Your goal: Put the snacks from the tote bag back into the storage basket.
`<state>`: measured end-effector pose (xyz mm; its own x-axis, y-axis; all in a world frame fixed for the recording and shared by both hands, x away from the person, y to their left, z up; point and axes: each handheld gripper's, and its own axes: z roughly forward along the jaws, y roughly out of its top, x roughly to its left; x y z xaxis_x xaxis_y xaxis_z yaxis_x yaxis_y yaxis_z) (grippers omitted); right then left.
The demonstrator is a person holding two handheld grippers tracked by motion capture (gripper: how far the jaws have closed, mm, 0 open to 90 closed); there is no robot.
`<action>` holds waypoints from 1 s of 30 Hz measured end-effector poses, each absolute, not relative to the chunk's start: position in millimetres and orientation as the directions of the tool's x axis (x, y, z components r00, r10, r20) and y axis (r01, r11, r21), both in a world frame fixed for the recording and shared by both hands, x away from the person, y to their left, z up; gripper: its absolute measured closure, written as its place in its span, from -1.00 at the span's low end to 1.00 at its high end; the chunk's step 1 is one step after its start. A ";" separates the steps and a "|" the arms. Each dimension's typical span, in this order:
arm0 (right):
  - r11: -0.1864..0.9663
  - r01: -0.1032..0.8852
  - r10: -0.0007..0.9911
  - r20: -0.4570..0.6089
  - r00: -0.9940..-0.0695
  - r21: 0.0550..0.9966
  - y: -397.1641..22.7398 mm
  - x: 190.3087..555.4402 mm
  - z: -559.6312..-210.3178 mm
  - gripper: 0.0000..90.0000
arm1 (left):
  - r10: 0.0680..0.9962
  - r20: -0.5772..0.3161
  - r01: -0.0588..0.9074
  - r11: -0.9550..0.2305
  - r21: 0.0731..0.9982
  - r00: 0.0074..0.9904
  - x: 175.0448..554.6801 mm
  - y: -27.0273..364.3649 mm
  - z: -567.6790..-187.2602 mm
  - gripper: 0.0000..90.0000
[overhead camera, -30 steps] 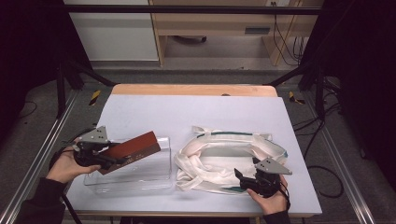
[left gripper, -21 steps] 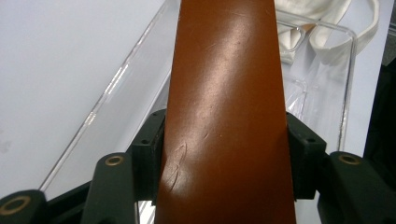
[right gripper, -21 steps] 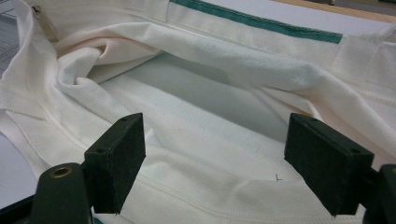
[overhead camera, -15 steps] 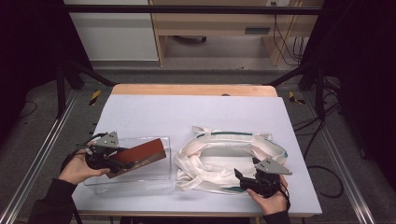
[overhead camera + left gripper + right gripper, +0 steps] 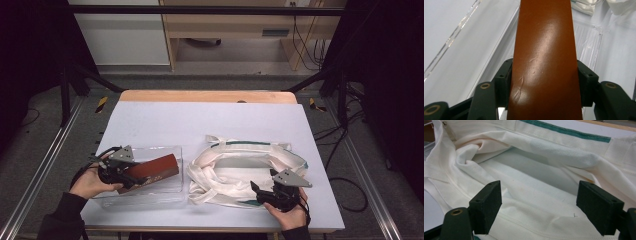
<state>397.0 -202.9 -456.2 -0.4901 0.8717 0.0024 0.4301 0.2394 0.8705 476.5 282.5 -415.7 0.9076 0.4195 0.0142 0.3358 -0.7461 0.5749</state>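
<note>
High view: fixed above the person's side, facing forward and down over the whole bench (image 5: 210,120), both hands far below it.

Left gripper view: rides the left hand-held gripper (image 5: 131,175), looks along its jaws, very close on the brown pouch (image 5: 545,57) between them, clear tray (image 5: 474,50) beneath.

Right gripper view: rides the right hand-held gripper (image 5: 537,207), close on the white cloth bag (image 5: 536,165) ahead.

Shared with the high view: pouch, tray, bag.
</note>
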 end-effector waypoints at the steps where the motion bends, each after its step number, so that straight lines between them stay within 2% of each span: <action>1: 0.239 0.431 0.872 0.003 -0.490 0.870 -203.1 396.9 -456.3 -0.54 | 0.421 0.012 0.338 -0.744 0.577 0.907 476.6 282.0 -416.8 -0.06; 7: 0.240 0.429 0.871 0.002 -0.491 0.871 -203.0 396.8 -456.0 -0.54 | 0.419 0.008 0.344 -0.757 0.555 0.908 477.5 278.8 -424.3 -0.06; 30: 0.241 0.432 0.871 0.003 -0.492 0.869 -202.5 397.0 -456.7 -0.54 | 0.401 0.027 0.310 -0.748 0.587 0.916 478.3 279.0 -435.8 -0.07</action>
<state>397.0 -202.5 -456.7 -0.4920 0.8706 0.0031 0.4322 0.2412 0.8689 478.3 279.0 -435.8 0.9158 0.4007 0.0273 0.3098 -0.7480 0.5869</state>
